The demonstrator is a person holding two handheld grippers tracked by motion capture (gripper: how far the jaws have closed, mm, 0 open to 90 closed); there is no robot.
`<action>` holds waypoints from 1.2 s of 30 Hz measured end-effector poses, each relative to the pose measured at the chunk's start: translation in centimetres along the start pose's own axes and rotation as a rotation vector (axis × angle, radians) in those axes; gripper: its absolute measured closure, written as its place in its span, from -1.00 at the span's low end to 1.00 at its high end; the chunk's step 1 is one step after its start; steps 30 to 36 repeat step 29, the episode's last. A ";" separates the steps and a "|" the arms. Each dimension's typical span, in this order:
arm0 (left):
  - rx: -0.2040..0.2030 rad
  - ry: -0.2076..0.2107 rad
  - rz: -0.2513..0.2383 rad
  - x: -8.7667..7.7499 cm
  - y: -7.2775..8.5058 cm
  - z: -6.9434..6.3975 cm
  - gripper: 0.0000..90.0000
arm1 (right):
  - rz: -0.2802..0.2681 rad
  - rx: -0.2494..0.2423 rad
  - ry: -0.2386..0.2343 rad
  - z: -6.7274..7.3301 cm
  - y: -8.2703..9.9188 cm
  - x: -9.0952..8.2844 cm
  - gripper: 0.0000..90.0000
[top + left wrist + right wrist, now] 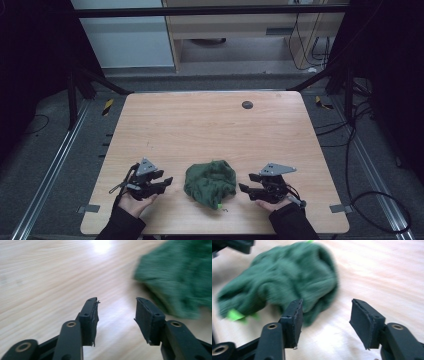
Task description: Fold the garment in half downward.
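Observation:
A crumpled dark green cloth (pixel 210 183) lies on the wooden table (pixel 200 125) near its front edge, with a bright green tag at its near side. My left gripper (pixel 167 182) sits just left of the cloth, its jaws apart with nothing between them. In the left gripper view the gripper (pixel 117 305) points at bare wood, the cloth (pixel 180 277) off to the upper right. My right gripper (pixel 243 183) sits just right of the cloth, jaws apart and empty. In the right gripper view the gripper (pixel 326 306) stands before the cloth (pixel 284 282), clear of it.
A small dark round disc (pixel 247 105) lies near the table's far edge. Metal rails run along both sides of the table, and cables trail on the floor at the right. A person's hands and dark sleeves come in from the bottom edge.

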State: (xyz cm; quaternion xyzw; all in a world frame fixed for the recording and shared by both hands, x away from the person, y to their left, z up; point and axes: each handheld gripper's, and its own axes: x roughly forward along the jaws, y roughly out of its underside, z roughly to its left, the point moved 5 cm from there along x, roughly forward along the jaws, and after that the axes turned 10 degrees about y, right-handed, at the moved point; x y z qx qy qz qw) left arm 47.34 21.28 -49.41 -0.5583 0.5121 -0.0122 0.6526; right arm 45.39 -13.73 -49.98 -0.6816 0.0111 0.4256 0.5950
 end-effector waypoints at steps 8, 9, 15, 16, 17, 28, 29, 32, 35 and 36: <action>-0.076 -0.092 -0.028 -1.2 0.9 4.2 0.04 | -0.089 0.113 0.184 -4.6 -0.2 -0.1 -0.31; -0.088 -0.101 -0.031 -1.3 1.0 4.6 0.03 | -0.090 0.119 0.202 -5.2 -0.1 -0.2 -0.31; -0.102 -0.167 -0.022 -1.8 1.8 6.8 -0.07 | -0.073 0.135 0.275 -8.0 0.7 -0.5 -0.35; -0.103 -0.180 -0.014 -1.9 1.9 7.2 -0.08 | -0.068 0.132 0.287 -8.4 0.8 -0.5 -0.35; -0.103 -0.193 -0.011 -1.9 2.1 7.5 -0.09 | -0.063 0.139 0.295 -8.8 0.9 -0.6 -0.36; -0.093 -0.230 -0.019 -2.9 2.9 9.4 -0.30 | -0.040 0.156 0.381 -12.0 2.2 -2.0 -0.42; -0.093 -0.230 -0.019 -2.9 2.9 9.4 -0.32 | -0.040 0.156 0.381 -12.0 2.2 -2.0 -0.42; -0.093 -0.230 -0.019 -2.9 2.9 9.4 -0.32 | -0.040 0.156 0.381 -12.0 2.2 -2.0 -0.42; -0.093 -0.230 -0.019 -2.9 2.9 9.4 -0.32 | -0.040 0.156 0.381 -12.0 2.2 -2.0 -0.42; -0.093 -0.230 -0.019 -2.9 2.9 9.4 -0.32 | -0.040 0.156 0.381 -12.0 2.2 -2.0 -0.42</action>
